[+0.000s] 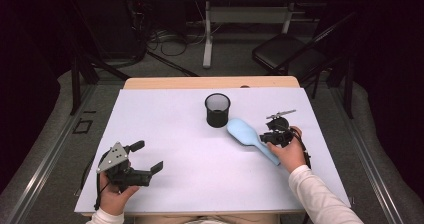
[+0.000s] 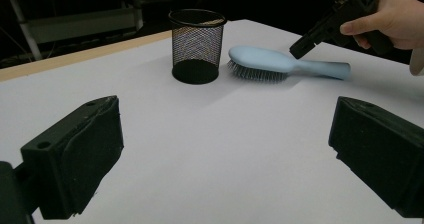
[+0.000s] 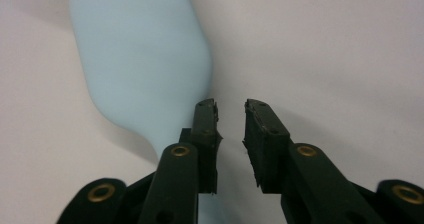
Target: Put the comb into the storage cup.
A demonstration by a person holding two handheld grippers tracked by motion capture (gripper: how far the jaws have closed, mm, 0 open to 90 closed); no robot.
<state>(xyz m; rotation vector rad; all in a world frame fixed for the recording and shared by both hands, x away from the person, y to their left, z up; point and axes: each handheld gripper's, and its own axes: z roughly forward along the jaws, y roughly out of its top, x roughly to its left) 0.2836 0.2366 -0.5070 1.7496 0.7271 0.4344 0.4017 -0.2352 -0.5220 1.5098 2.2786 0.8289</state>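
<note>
There's a light blue hairbrush (image 1: 248,137) lying flat on the white table (image 1: 190,169), bristles down & smooth back up. Its wide oval head is just beside a black mesh cup (image 1: 217,110), maybe touching it, can't tell, & its thin handle points away from the cup toward the right front of the table. From the side you can see short grey bristles under the head (image 2: 257,74), and the handle (image 2: 320,69) lies low on the table.
</note>
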